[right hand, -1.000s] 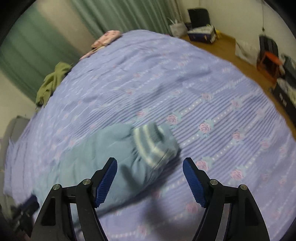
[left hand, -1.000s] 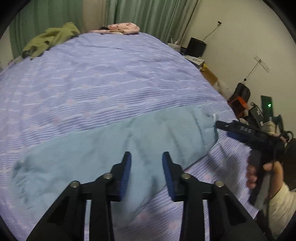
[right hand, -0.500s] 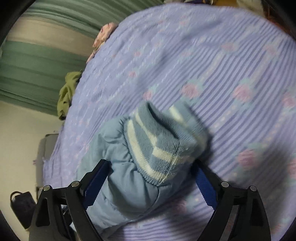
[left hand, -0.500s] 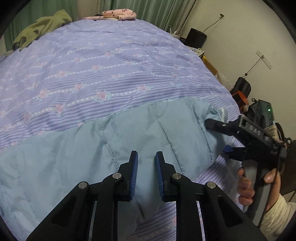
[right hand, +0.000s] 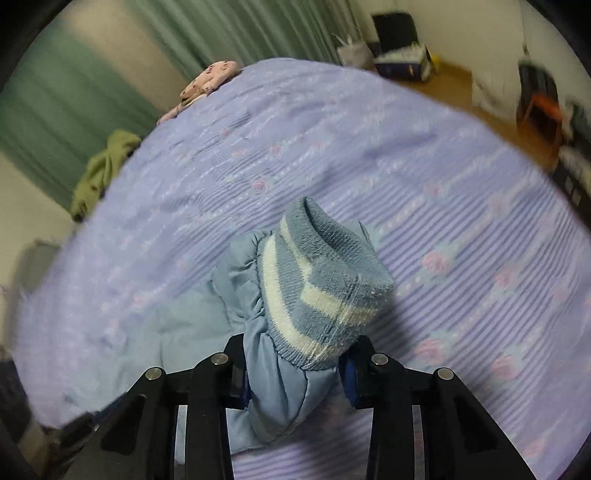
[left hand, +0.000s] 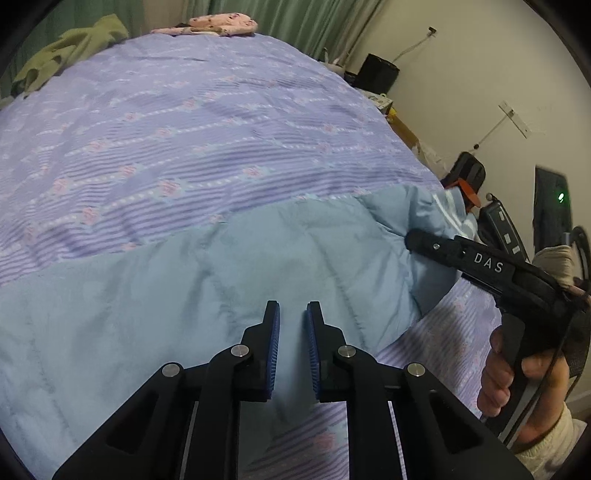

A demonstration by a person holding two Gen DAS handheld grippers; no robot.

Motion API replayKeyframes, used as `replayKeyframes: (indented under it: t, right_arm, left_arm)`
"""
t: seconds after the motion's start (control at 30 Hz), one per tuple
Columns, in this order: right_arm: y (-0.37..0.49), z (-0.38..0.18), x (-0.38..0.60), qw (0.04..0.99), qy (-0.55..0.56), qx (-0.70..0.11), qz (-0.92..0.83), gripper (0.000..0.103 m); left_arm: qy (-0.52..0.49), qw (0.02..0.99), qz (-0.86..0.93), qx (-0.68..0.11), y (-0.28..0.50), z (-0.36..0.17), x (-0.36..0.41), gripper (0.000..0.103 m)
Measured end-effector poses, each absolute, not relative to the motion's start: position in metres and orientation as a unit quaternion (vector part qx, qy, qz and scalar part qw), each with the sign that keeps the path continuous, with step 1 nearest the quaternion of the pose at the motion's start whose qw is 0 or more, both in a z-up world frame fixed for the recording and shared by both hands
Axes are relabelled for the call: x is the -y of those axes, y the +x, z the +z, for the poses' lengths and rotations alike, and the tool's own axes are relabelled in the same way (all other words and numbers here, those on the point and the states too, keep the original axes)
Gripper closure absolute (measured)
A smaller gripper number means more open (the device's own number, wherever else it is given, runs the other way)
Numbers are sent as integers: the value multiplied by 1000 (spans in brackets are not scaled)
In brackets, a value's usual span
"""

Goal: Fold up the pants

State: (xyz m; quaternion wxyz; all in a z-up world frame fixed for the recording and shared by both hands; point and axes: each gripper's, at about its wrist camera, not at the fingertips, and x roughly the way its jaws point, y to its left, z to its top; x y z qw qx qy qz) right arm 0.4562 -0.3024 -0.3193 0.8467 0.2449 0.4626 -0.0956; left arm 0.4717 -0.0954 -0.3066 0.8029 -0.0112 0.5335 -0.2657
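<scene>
The light blue quilted pants [left hand: 229, 280] lie stretched across the near part of the bed, on a lilac bedspread [left hand: 192, 122] patterned with stripes and pink roses. Their striped knit cuff [right hand: 325, 284] stands bunched and lifted off the cover, filling the centre of the right wrist view. The right gripper [right hand: 295, 373] is clamped on the pants leg just below that cuff, fabric packed between its blue pads; in the left wrist view it reaches in from 3 o'clock, held by the person's hand [left hand: 517, 380]. The left gripper [left hand: 291, 332] hovers over the lower edge of the pants at 6 o'clock with its pads close together, a narrow gap between them; whether any cloth is pinched there I cannot tell. Toward 11 o'clock, at the far bed edge, sits a crumpled olive-green garment [left hand: 70, 48], and at 12 o'clock a pink patterned cloth [left hand: 218, 26] before green curtains [left hand: 310, 22].
</scene>
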Motion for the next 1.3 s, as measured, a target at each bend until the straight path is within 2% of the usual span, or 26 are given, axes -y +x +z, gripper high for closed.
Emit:
replayKeyframes:
  t: [0.2,0.43,0.6,0.67,0.7,0.73,1.0,1.3]
  right_arm:
    - [451,-307,300,853,217,-467,-87,66]
    - [438,-284,279,865,188,-460,-74,66]
    - [433,-259,249,877,132,-456,-75,66]
    - [430,-245,241,881,123,-451,-76,66]
    - [428,-238,239,883,126,-446,-74,66]
    - [425,-230,236,886,129,-440,-70,66]
    - [411,-180,182,893,111,-432,-61,66]
    - [417,-153,69,895,10,-446,-21,66]
  left_arm:
    - [2,792,-253,-556,478,-328,106,93]
    - [-45,768,-222,-599,497,-350,95,98]
    - [-46,757,-209,-617,500,-330,88,98]
    - [-36,790,-198,-579,488,-294,75,80]
    - [-33,805,-192,-560,481,-276,66,58]
    - [-31,818,-179,-546,474,-255,54,46]
    - [-62,836,-95,-537,433,-180,-48,46]
    - [-82,842,-41,-532,398,-162,-145,46]
